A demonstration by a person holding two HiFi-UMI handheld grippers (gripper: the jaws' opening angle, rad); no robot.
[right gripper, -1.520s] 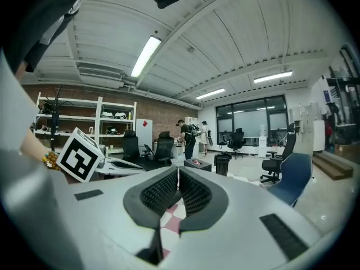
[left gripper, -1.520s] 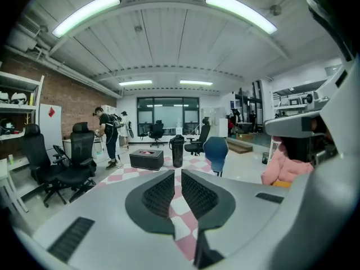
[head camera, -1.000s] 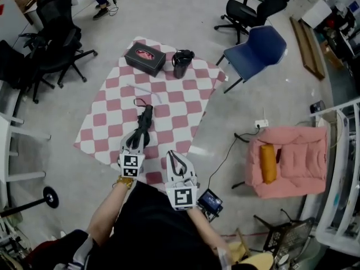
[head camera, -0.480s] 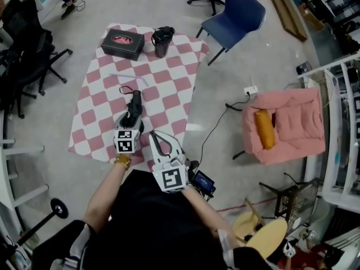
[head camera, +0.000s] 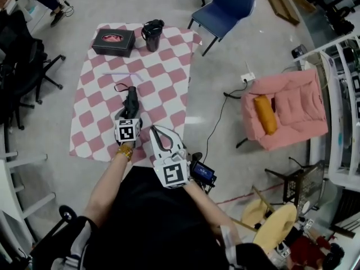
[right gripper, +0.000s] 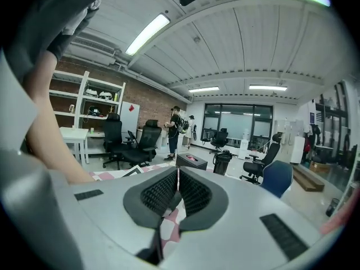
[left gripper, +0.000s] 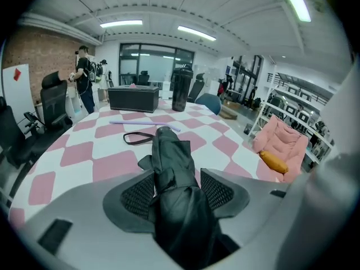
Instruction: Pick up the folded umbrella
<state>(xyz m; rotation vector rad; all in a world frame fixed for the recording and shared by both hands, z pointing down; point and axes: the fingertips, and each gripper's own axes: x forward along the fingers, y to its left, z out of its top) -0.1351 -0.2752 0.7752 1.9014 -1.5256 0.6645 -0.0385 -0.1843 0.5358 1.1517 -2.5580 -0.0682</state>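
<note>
Black folded umbrella (head camera: 130, 102) on a pink-and-white checked cloth (head camera: 169, 72); black box (head camera: 113, 41) and black cup (head camera: 152, 34) at the far edge; blue chair (head camera: 228, 1), pink armchair (head camera: 298, 100), orange cushion (head camera: 266, 115) right

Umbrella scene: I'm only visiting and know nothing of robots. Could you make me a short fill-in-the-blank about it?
1. The folded umbrella lies on a pink-and-white ____ cloth.
2. An orange cushion lies in a ____ armchair.
3. The left gripper has the ____ between its open jaws.
Missing words: checkered; pink; umbrella.
The left gripper's jaws have just been opening.
</note>
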